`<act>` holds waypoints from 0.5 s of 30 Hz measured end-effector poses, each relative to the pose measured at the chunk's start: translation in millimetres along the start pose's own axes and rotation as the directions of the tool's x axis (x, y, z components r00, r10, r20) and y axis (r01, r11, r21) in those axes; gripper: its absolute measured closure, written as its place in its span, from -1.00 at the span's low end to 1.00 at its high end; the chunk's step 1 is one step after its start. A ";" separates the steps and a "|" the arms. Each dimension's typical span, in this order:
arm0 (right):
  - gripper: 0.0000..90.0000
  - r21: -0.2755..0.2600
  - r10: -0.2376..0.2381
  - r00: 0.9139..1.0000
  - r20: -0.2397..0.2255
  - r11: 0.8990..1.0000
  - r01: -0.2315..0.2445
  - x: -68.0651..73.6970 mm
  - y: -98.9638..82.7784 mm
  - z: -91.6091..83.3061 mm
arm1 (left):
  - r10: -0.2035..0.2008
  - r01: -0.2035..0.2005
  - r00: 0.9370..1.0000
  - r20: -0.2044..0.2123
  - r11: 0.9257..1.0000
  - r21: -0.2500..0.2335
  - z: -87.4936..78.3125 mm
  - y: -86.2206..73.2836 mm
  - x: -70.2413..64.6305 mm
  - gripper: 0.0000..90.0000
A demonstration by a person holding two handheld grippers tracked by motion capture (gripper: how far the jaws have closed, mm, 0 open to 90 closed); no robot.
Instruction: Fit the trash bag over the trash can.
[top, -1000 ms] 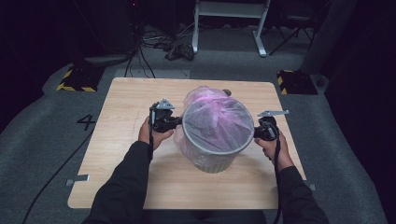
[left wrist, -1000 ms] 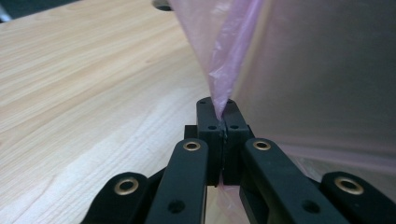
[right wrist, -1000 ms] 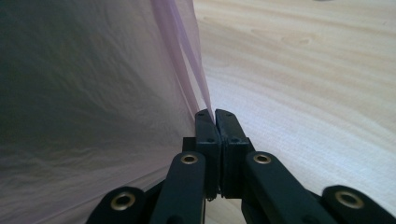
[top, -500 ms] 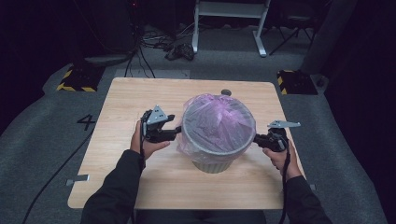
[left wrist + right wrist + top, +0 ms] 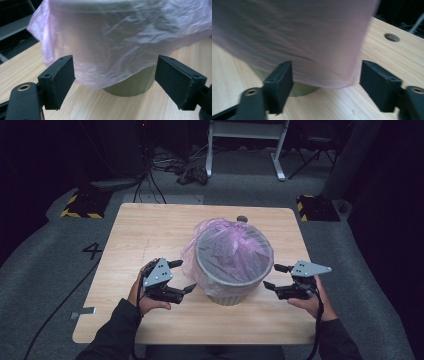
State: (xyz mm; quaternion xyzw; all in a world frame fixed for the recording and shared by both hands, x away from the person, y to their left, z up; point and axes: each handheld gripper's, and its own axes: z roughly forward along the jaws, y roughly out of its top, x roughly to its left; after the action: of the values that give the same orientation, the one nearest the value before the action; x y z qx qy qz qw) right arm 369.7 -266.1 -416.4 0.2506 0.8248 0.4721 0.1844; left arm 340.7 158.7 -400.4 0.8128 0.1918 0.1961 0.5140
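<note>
On the wooden worktop, near its middle, stood a grey bin with a pink plastic liner stretched over its rim and draped down its sides. The left hand-held gripper sat just beside the bin on one flank and the right hand-held gripper on the other, each clear of the plastic. Both had just been opening their jaws, which stood wide apart with nothing between them, so the fitting of the liner over the rim looked done and the step in hand was the letting go. If more was wanted, the next move would call for a fresh pinch on the loose skirt of the liner to draw it down evenly — without dragging the light bin across the boards. From above, the liner's crumpled hollow inside the bin and a bulge at the far left showed plainly. The left gripper view gave what that one could not: the liner hanging short of the base, the bare bin wall below its hem. The right gripper view, blurred, showed the same hem and a round hole in the worktop beyond.
</note>
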 end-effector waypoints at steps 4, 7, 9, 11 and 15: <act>-0.61 0.018 -0.058 0.998 0.000 0.998 0.058 14.8 1.6 4.7 | 0.022 -0.022 1.000 -0.012 1.000 0.010 11.9 4.4 -6.7 -0.64; -0.61 0.048 -0.094 0.996 -0.006 0.994 0.094 19.1 -1.4 9.0 | 0.023 -0.023 0.999 -0.032 1.000 0.009 16.9 5.1 -7.0 -0.39; -0.55 0.050 -0.098 0.995 -0.012 0.994 0.098 19.5 -3.6 11.7 | 0.013 -0.012 0.999 -0.044 1.000 0.009 20.4 4.9 -5.1 -0.20; -0.38 0.057 -0.104 0.995 0.004 0.993 0.103 19.9 -4.9 15.6 | -0.001 0.002 0.999 -0.054 1.000 0.009 23.2 3.9 -2.5 0.07; 0.20 0.089 -0.146 0.989 0.011 0.986 0.144 20.4 -8.2 24.0 | -0.011 0.012 0.997 -0.078 1.000 0.011 26.2 1.9 2.3 0.45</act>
State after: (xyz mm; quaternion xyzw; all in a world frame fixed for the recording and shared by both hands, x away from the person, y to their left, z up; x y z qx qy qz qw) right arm 364.3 -241.1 -436.6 0.2020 0.8593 0.4183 0.2142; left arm 356.4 139.2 -408.8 0.8065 0.2175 0.2232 0.5025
